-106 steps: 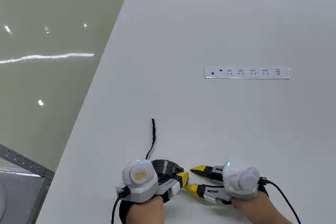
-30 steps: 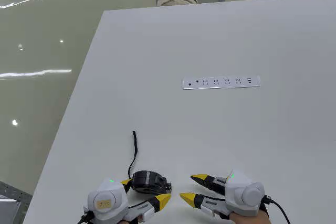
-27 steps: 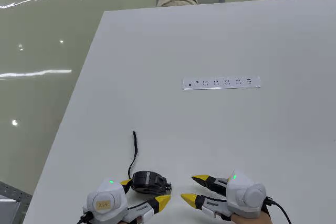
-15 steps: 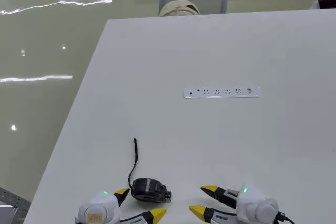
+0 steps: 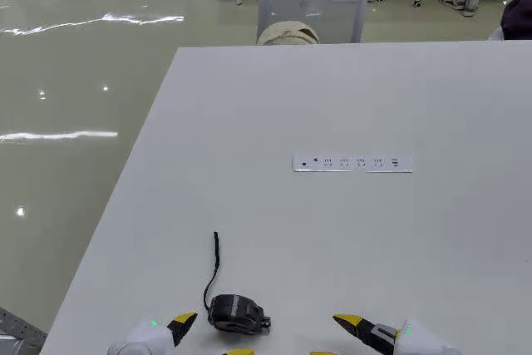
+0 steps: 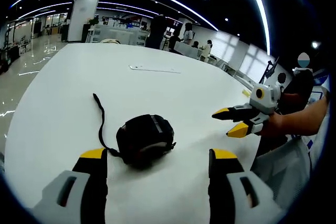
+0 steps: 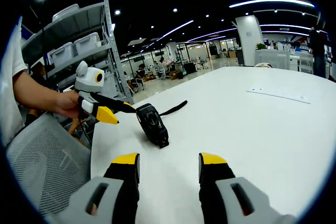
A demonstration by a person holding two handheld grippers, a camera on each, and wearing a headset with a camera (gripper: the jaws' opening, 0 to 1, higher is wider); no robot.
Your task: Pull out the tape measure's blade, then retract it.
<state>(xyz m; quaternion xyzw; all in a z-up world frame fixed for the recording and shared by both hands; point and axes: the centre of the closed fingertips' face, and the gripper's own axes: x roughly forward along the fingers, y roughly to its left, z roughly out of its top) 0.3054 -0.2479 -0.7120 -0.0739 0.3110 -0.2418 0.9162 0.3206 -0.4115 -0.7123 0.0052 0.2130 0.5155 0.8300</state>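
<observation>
You've let go: the left gripper [image 6: 159, 156] and right gripper [image 7: 168, 159], bunched together seconds ago, have backed off with jaws spread and empty. The black round tape measure [image 5: 237, 313] lies on the white table [image 5: 332, 97] just ahead of the left one, no blade drawn out, so the task looks finished.

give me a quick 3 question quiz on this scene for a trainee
1. True or false: the tape measure lies on the table with its blade retracted.
2. What trails from the tape measure? A) a black strap B) a yellow rope C) a white cable
3. Fill in: the left gripper and the right gripper both stand ____.
Key: 1 true; 2 A; 3 open.
</observation>
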